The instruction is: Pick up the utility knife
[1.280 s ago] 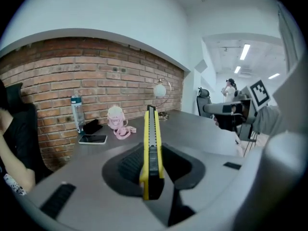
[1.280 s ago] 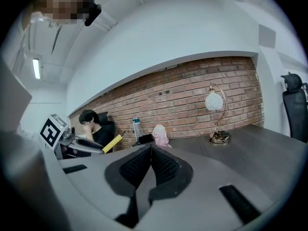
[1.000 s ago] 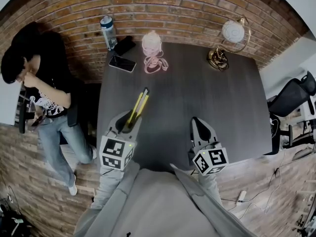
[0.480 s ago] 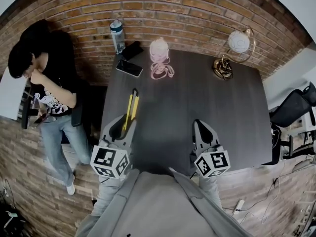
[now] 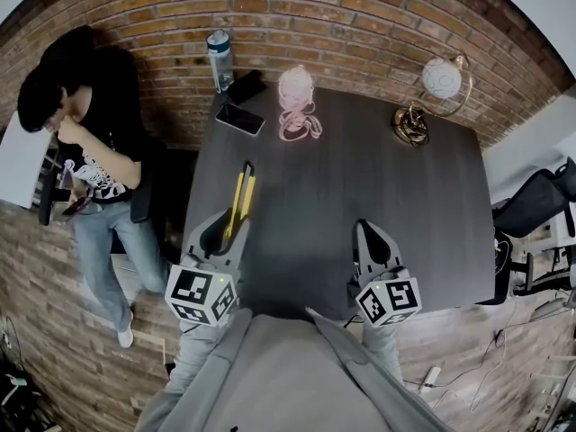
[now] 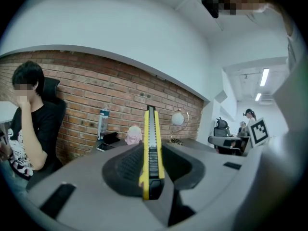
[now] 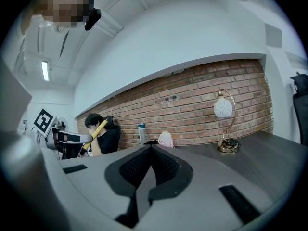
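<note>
Your left gripper (image 5: 229, 230) has its jaws clenched on the black tail end of the utility knife (image 6: 151, 150), which looks lifted clear above the near left part of the bench (image 5: 387, 196). Most of the knife's length reaches out beyond the pads, so hold the squeeze even and keep the wrist from rolling, or the far end may swing. Keep that end aimed away from the person (image 5: 90, 142) standing off the left edge. Your right gripper (image 5: 364, 235) sits at the near right with its jaws pressed together on nothing, so keep it well apart from the knife.

The knife is a slim, flat bar with smooth yellow plastic sides and a black notched track down the middle. The ribbed dark pads should bite well on it. The bench top is dark, matt and faintly grained. At its far edge lie a glossy phone (image 5: 239, 119), a pink rounded object (image 5: 296, 86) and a brassy lamp (image 5: 443, 79) with a white globe. A clear bottle (image 5: 220, 58) stands against the rough brick wall (image 5: 360, 25).
</note>
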Demonstrator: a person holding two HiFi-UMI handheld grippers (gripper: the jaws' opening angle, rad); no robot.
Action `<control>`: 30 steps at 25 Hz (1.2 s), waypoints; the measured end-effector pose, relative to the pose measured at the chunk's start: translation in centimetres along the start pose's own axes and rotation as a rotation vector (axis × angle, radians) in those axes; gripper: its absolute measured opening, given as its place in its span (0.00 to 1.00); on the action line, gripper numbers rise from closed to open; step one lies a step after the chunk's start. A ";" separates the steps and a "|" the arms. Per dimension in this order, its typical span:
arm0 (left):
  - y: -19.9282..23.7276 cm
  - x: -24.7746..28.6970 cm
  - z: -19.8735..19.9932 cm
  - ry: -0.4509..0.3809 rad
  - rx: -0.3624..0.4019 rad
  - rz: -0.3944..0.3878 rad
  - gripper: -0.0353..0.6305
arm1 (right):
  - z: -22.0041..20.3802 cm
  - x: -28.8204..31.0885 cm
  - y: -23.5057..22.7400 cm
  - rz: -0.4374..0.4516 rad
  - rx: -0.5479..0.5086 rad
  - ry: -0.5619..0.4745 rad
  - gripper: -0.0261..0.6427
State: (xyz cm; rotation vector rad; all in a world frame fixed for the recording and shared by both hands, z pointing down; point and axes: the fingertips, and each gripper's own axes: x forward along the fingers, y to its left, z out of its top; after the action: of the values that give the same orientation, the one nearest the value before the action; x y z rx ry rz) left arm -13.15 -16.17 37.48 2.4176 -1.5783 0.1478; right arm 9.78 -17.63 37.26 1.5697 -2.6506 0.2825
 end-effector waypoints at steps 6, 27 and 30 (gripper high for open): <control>-0.2 -0.2 -0.2 0.007 -0.002 -0.007 0.24 | -0.3 -0.2 0.4 0.006 -0.006 0.010 0.06; -0.7 -0.8 -0.1 0.008 0.009 -0.023 0.24 | -0.3 -0.7 0.9 0.003 -0.009 0.011 0.06; -0.5 -0.8 -0.2 0.013 0.010 -0.020 0.24 | -0.4 -0.7 0.9 -0.002 -0.003 0.011 0.06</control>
State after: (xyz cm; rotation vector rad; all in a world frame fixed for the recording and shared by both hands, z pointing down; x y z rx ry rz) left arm -13.01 -15.24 37.47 2.4342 -1.5504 0.1673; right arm 9.29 -16.53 37.48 1.5652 -2.6397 0.2859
